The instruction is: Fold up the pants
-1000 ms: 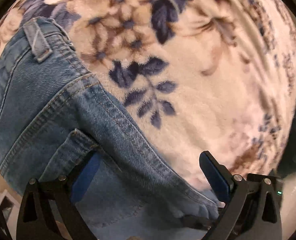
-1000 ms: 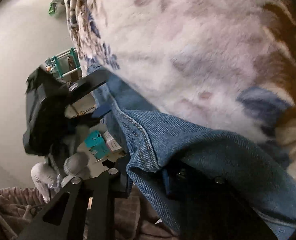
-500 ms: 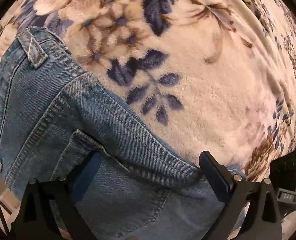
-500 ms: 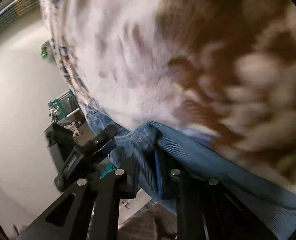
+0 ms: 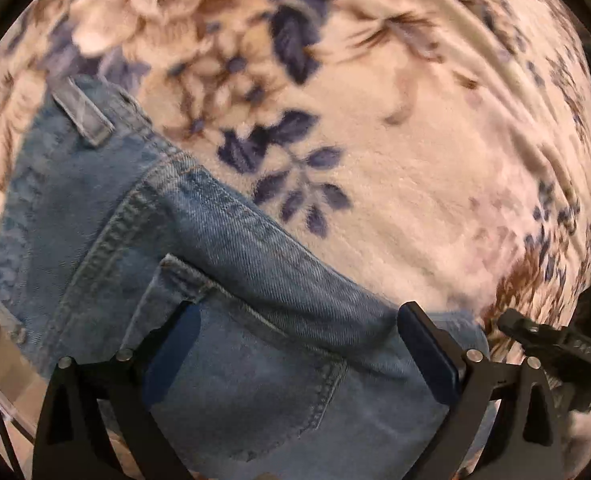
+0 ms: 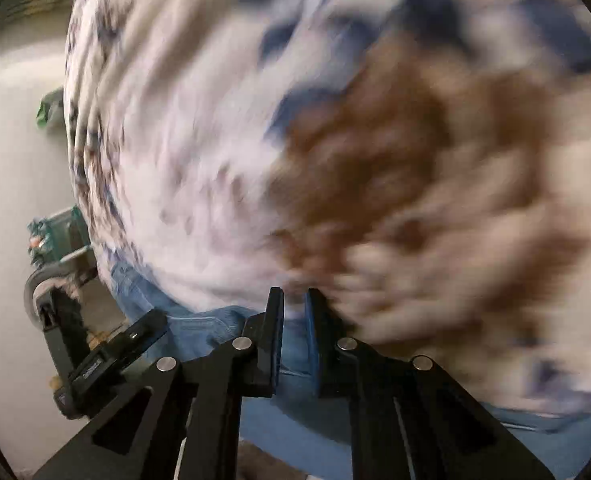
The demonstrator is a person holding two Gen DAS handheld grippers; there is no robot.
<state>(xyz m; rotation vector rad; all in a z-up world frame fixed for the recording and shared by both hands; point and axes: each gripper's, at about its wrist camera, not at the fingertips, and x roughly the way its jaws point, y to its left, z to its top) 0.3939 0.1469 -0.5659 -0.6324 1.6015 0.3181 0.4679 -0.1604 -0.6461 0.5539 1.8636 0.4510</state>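
Blue denim pants lie on a floral blanket; the waistband, a belt loop and a back pocket show in the left wrist view. My left gripper is open, its fingers set wide over the pocket area. My right gripper has its jaws nearly closed with a narrow gap; a strip of denim lies below and behind them, and whether they pinch it I cannot tell. The right wrist view is motion-blurred. The right gripper also shows in the left wrist view.
The floral blanket fills most of both views. In the right wrist view, a pale floor lies beyond the blanket's left edge, with a teal rack there. The left gripper's body is at lower left.
The right gripper has moved forward quickly over the blanket, and the thick denim fold that filled its jaws is no longer bunched between them. The left gripper stayed open and shifted slightly.
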